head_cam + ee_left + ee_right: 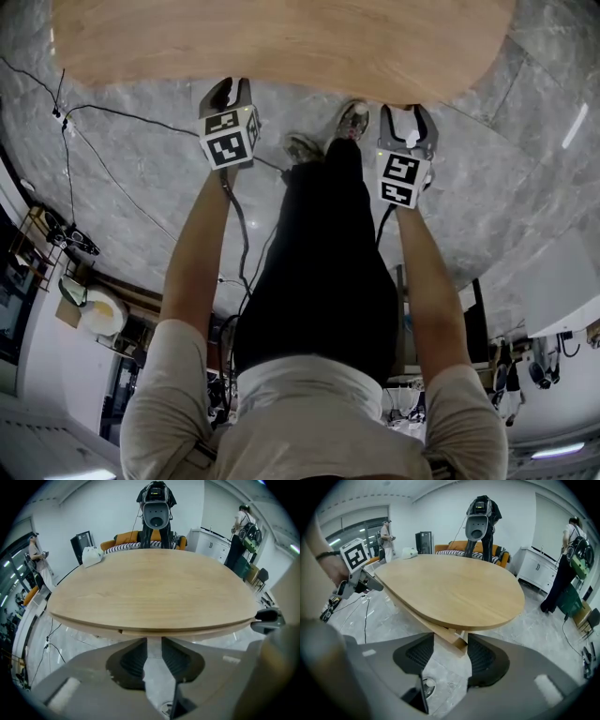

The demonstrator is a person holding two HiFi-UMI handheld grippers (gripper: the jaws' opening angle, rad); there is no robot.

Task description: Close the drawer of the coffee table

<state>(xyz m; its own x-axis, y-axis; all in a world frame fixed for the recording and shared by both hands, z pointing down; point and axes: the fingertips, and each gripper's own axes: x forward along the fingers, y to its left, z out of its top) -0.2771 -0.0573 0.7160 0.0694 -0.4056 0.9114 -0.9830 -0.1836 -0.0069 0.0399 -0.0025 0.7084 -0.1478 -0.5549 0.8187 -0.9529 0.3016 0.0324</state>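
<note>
Pushing off-centre could skew and jam the drawer [451, 638], which juts from under the surface [454, 588] between the released jaws of the right gripper [409, 114]. The left gripper [234, 89], also released and empty, could slip beneath the edge.

- The floor [122, 187] is laid in glossy grey slabs with pale veins, and a bright streak of light is mirrored in it.
- Thin black cables [131, 114] are trailed across the floor.
- The walls [108, 508] are finished in plain white.
- An orange sofa [125, 538] with a striped cushion is set against the far wall.
- A black upright panel [424, 541] is stood beside the sofa.
- A low white cabinet [536, 569] is placed along the right-hand wall.
- Glazing [351, 527] with strip lights is seen at the left.
</note>
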